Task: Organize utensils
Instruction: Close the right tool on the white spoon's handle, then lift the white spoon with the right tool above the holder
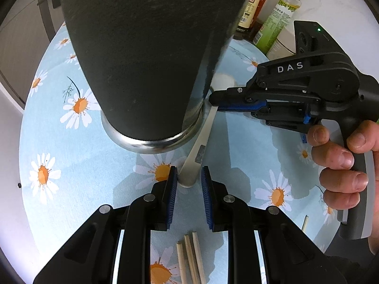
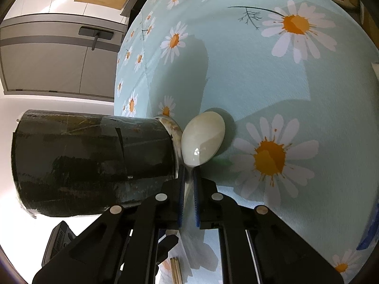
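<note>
A table covered in a pale blue daisy-print cloth [image 1: 99,165] carries a tall black container with a steel base rim [image 1: 142,71], a white spoon [image 2: 203,137] beside it, wooden chopsticks [image 1: 191,260] near the front, and bottles [image 1: 279,16] at the back.

The black holder [image 1: 146,54] runs off the top of the left wrist view, so its mouth is unseen, and it covers the counter's [image 1: 47,127] far edge. The spoon's [image 1: 201,146] bowl is mostly hidden behind the right claw [image 1: 214,99]. The chopsticks [image 1: 190,260] are cut off at the bottom edge. The bottle [image 1: 279,16] labels are too small to read.
</note>
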`<state>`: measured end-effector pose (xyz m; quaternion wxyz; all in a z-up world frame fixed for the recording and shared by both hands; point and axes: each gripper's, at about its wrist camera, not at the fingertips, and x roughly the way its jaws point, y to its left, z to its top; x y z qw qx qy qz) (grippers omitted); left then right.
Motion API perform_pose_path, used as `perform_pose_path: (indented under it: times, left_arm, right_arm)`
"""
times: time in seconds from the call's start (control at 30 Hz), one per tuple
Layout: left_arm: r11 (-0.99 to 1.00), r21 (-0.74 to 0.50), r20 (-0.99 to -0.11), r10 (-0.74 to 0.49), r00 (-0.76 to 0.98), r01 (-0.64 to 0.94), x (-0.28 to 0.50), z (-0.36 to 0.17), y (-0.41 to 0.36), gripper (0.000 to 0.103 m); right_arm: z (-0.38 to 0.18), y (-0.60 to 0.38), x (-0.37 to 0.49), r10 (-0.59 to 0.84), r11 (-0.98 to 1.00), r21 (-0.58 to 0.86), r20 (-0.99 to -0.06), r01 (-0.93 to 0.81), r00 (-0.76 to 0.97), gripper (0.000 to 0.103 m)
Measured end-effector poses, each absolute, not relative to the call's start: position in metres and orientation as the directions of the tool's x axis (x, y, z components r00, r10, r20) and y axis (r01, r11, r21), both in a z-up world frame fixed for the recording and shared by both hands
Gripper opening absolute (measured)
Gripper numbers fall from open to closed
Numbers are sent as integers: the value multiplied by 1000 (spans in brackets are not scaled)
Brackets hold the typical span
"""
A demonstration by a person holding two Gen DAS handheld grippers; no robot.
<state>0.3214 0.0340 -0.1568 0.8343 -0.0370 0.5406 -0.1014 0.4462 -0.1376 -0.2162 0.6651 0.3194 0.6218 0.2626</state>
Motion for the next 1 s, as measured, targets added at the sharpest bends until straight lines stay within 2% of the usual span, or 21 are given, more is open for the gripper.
perform_pose_path:
  times: [0.3, 0.43, 0.8, 1.0]
  left_arm:
    - [971, -176, -884, -229, 408, 165, 320, -148, 24, 20]
    - [972, -116, -882, -195, 429, 203, 317, -142, 12, 20]
    - [963, -109, -863, -215, 457, 247, 305, -133, 2, 17]
    - [959, -124, -835, -240, 495, 255, 295, -108, 5, 16]
  right_arm:
    - [-194, -154, 444, 746, 658, 753, -653, 1, 131, 7]
    - [-179, -156, 438, 756, 650, 759, -640, -42, 138, 7]
    - [-131, -155, 419, 742, 670, 708, -643, -223, 190, 7]
    - [-97, -147, 407, 742, 666, 653, -630, -361, 230, 7]
